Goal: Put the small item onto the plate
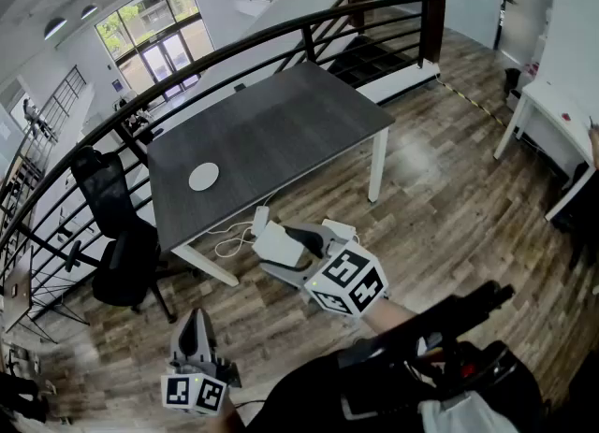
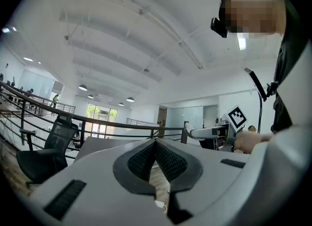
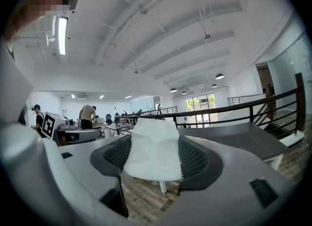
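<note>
- Head view: the right gripper (image 1: 270, 239) hangs over the wooden floor (image 1: 440, 188), just off the near edge of the dark table (image 1: 281, 132). Its jaws are spread wide around a small white item (image 1: 279, 247), which fills the gap between them and is held clear of the floor. The white plate (image 1: 203, 177) lies on the table towards its near left corner. It is well apart from the item and up and to the left of it in this view. The left gripper (image 1: 195, 321) sits low at the lower left, close to the person's body. Its jaws are drawn together into a narrow point with nothing seen in them.
- Left gripper view: the two jaws meet at their front ends and the ribbed pads (image 2: 170, 161) touch there. Behind the tips a thin wedge of a gap remains, and only floorboards and a bit of white cable (image 2: 160, 203) show through it. Nothing is gripped. The right gripper (image 2: 190, 130) shows off to the right at about the same height, with its marker cube (image 2: 237, 116) behind it.
- Right gripper view: the small white item (image 3: 152, 149) stands between the dark ribbed pads (image 3: 195, 159) and touches both. The jaws are held as wide as the item itself and are clamped on it. The top of the item rises above the pads. The dark table (image 3: 234, 137) lies beyond and to the right, and the plate cannot be made out from here.
</note>
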`<move>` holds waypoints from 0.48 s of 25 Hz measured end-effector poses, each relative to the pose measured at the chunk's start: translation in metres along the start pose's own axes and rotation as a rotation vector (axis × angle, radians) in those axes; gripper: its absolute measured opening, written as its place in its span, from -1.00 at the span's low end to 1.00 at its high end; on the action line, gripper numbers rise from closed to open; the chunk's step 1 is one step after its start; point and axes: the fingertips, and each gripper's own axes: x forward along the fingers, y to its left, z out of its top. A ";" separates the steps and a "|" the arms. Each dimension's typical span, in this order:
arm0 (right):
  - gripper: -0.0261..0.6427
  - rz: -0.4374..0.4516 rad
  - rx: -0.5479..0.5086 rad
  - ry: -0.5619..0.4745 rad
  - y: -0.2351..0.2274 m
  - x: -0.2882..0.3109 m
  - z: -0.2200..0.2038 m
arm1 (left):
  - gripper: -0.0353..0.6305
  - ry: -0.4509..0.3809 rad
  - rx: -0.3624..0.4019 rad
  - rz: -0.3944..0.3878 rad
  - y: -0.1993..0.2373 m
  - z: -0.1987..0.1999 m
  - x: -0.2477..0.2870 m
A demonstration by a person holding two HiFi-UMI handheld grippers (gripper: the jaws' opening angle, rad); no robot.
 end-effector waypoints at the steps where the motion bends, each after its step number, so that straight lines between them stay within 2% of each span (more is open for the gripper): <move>1: 0.01 -0.003 0.002 -0.002 -0.001 0.001 0.001 | -0.88 0.001 0.001 -0.002 0.000 0.001 0.000; 12: 0.01 -0.028 0.004 -0.027 -0.005 -0.001 0.008 | -0.88 0.009 0.001 0.004 0.003 -0.002 0.001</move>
